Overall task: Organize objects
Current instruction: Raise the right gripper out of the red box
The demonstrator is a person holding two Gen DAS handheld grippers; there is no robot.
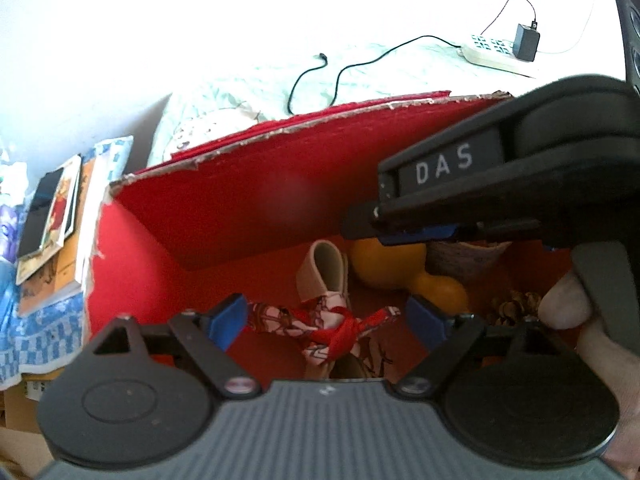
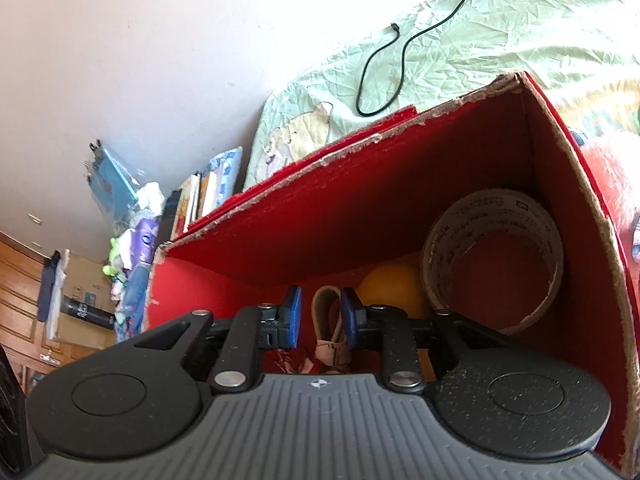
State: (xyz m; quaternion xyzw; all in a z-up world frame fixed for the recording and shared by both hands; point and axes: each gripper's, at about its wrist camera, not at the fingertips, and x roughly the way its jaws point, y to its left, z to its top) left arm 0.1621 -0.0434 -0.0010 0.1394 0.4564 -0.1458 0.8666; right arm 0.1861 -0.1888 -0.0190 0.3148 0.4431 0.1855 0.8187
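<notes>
Patterned cloth (image 1: 332,326) between wide-open left tongs (image 1: 326,318); right tongs (image 2: 320,318) narrowly parted, empty.

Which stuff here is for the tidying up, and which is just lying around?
For the tidying:
red box
tape roll
yellow toy
beige strap
red patterned cloth
pine cone

Just lying around:
power strip
black cable
books
green bedsheet
</notes>
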